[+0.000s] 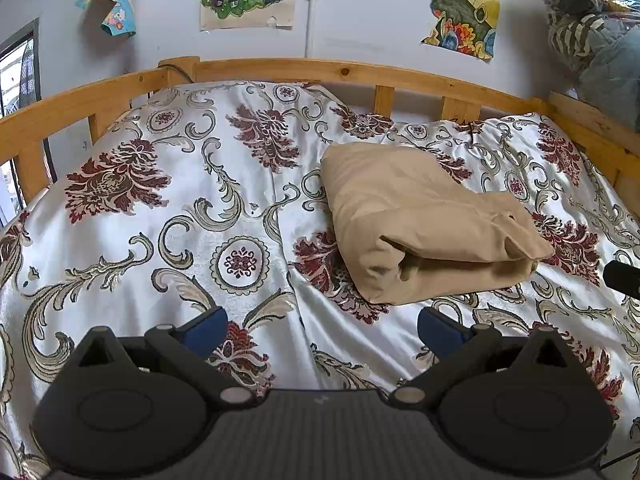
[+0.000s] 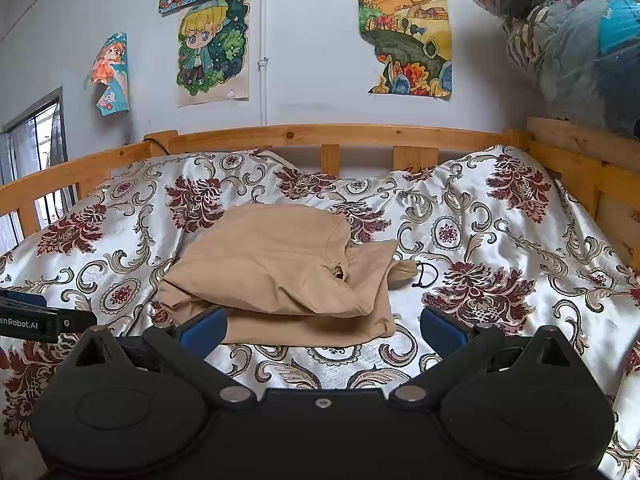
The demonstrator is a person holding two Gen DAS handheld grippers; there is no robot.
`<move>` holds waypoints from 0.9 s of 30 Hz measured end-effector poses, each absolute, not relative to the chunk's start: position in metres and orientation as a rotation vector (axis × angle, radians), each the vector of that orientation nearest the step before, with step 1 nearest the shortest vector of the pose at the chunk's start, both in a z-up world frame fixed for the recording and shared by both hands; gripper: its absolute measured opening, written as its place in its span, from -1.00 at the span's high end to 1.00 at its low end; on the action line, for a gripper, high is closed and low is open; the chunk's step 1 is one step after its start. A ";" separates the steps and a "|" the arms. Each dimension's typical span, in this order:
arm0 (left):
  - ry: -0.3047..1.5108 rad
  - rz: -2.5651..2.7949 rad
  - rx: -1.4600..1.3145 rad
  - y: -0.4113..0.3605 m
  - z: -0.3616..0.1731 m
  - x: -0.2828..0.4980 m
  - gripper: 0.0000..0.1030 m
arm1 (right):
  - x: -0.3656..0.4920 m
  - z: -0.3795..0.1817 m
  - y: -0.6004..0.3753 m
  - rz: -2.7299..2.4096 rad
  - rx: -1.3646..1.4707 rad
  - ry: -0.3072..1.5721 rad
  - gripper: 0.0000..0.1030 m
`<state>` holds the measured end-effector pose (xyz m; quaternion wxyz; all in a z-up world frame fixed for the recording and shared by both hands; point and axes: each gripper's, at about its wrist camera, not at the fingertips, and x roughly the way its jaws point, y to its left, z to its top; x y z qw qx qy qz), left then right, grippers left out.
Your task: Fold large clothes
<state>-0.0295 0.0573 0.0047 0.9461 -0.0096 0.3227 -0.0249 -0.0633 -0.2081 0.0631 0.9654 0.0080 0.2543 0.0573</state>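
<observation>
A tan garment point(image 1: 424, 220) lies folded into a thick bundle on the floral bedspread point(image 1: 180, 208). In the right wrist view the same tan garment point(image 2: 288, 272) sits just beyond my fingers, layers stacked, a small black ring point(image 2: 426, 274) at its right end. My left gripper point(image 1: 320, 330) hovers open over bare bedspread, short of the bundle's near left corner. My right gripper point(image 2: 322, 330) is open too, close in front of the bundle's near edge, with nothing between its blue pads point(image 2: 204, 330). The left gripper's body point(image 2: 36, 318) shows at the left edge of the right wrist view.
A wooden bed rail point(image 1: 320, 72) runs around the far and side edges of the mattress. A clear bag of clothes point(image 2: 572, 40) rests on the right rail. Posters point(image 2: 214, 48) hang on the white wall. A window point(image 2: 36, 152) is at the left.
</observation>
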 end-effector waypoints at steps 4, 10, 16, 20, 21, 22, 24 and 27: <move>0.655 -0.052 -0.018 0.056 0.005 -0.030 -0.99 | -0.063 0.063 -0.208 0.116 0.016 0.516 -0.99; 0.650 -0.057 -0.018 0.056 0.006 -0.032 -0.99 | -0.063 0.063 -0.209 0.118 0.016 0.516 -0.99; 0.649 -0.057 -0.017 0.056 0.006 -0.032 -0.99 | -0.063 0.063 -0.208 0.117 0.016 0.517 -0.99; 0.649 -0.056 -0.017 0.055 0.006 -0.033 -0.99 | -0.063 0.063 -0.208 0.117 0.015 0.518 -0.99; 0.649 -0.057 -0.018 0.056 0.006 -0.033 -0.99 | -0.063 0.063 -0.208 0.117 0.015 0.518 -0.99; 0.649 -0.057 -0.017 0.056 0.006 -0.032 -0.99 | -0.063 0.063 -0.209 0.117 0.015 0.519 -0.99; 0.649 -0.057 -0.017 0.055 0.006 -0.033 -0.99 | -0.063 0.063 -0.209 0.117 0.015 0.518 -0.99; 0.648 -0.056 -0.017 0.055 0.006 -0.033 -0.99 | -0.063 0.063 -0.208 0.119 0.016 0.517 -0.99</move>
